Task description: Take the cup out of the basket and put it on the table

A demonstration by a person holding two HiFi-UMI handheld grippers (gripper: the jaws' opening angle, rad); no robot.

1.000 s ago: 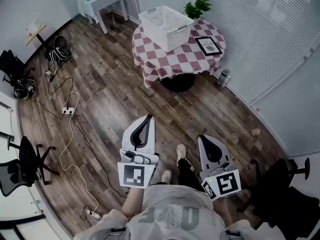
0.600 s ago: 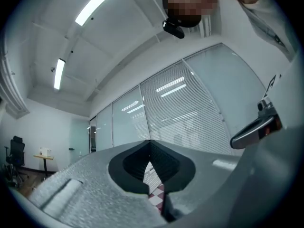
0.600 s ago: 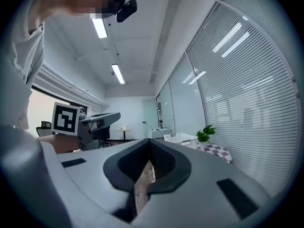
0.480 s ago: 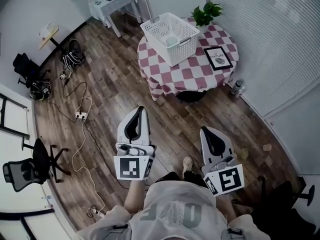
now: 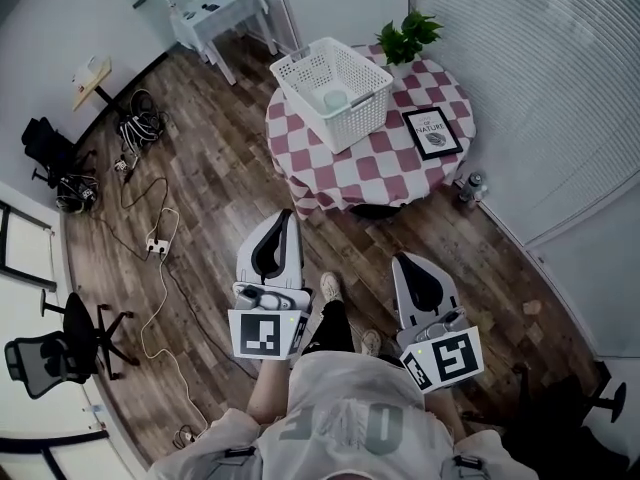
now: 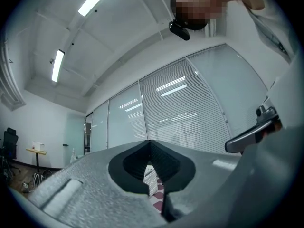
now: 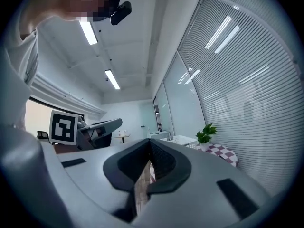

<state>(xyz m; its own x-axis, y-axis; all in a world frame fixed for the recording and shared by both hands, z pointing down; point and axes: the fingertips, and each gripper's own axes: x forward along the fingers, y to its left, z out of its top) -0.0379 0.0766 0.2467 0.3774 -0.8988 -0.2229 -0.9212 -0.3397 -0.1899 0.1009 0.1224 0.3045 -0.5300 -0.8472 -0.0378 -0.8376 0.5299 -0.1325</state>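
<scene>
A pale cup (image 5: 335,99) lies inside the white lattice basket (image 5: 320,62) on the round table with a red-and-white checked cloth (image 5: 350,168), far ahead in the head view. My left gripper (image 5: 284,216) and right gripper (image 5: 401,260) hang over the wooden floor, well short of the table, both shut with nothing between the jaws. In the right gripper view the basket (image 7: 179,139) and table (image 7: 222,152) show small at the right. The left gripper view (image 6: 150,141) looks up at blinds and ceiling, with a sliver of the checked cloth (image 6: 156,193) below.
A potted plant (image 5: 408,36) and a framed picture (image 5: 432,132) share the table. A bottle (image 5: 471,184) stands on the floor beside it. Cables and a power strip (image 5: 156,245) lie at the left, with office chairs (image 5: 62,338) and a small white table (image 5: 220,10) beyond.
The view has moved toward the table, which now sits lower and nearer in the head view. The cup inside the basket has come into sight. Both grippers stay shut.
</scene>
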